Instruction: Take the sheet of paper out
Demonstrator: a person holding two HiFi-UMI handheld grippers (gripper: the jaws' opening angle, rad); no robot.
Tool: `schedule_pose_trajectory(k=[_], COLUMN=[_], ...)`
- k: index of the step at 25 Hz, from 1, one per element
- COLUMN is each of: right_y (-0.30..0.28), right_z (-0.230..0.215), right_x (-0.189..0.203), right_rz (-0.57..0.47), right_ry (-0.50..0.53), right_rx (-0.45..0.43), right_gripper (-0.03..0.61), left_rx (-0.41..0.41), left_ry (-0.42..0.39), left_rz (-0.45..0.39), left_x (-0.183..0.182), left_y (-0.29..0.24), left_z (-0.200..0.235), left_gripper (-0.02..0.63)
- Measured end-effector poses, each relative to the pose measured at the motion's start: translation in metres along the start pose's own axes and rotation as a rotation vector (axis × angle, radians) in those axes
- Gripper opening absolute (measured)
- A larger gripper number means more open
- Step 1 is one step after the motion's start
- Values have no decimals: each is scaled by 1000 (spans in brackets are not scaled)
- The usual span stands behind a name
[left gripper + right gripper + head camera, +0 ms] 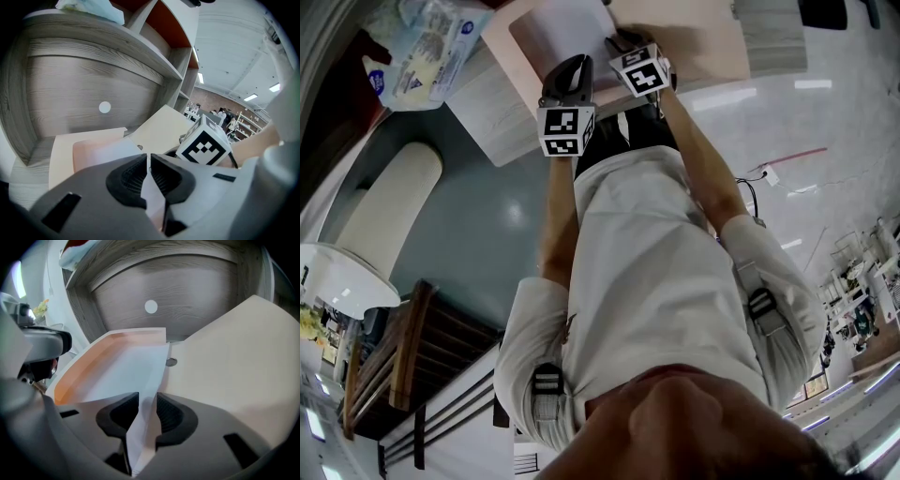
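Observation:
A beige envelope (694,42) lies open on the grey wood desk (502,117), its big flap (234,362) with a round snap (171,362) folded out to the right. A white sheet of paper (126,376) sticks out of its orange-lit mouth. My left gripper (148,161) is shut on a thin pale edge at the envelope's left side (61,150); the head view shows it (572,67) at the near edge. My right gripper (147,401) stands open with the sheet's near edge between its pads, and appears beside the left one (623,39).
The envelope sits in a wood-grain cubby whose back wall (187,291) carries a white round cap (151,306). A plastic bag (422,52) lies to the left on the desk. A dark wooden chair (403,356) and a white round table (337,277) stand on the floor at left.

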State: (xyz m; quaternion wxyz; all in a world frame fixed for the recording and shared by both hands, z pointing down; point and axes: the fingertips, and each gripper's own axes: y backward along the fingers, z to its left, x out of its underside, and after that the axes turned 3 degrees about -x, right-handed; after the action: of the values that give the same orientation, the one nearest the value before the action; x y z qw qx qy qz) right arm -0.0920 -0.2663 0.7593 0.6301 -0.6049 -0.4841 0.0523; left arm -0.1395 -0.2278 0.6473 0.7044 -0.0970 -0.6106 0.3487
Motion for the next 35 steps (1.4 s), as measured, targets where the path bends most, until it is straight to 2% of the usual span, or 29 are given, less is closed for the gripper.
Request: schedule_pose_trajectory(k=[2, 12, 18, 35], right_y=[-3, -3, 3, 46], right_z=[-2, -13, -14, -22], right_x=[3, -1, -12, -27], right_rz=[13, 9, -45, -136], right_ry=[-8, -14, -59, -30], right_rx=[13, 52, 18, 31], right_gripper=[133, 24, 20, 20], left_rx=[-1, -6, -7, -11], left_ry=[2, 4, -6, -28], left_rz=[-1, -2, -17, -56], left_x=[0, 0, -7, -28], left_y=[1, 4, 5, 9], left_z=[1, 2, 1, -4], left_gripper=[25, 25, 25, 25])
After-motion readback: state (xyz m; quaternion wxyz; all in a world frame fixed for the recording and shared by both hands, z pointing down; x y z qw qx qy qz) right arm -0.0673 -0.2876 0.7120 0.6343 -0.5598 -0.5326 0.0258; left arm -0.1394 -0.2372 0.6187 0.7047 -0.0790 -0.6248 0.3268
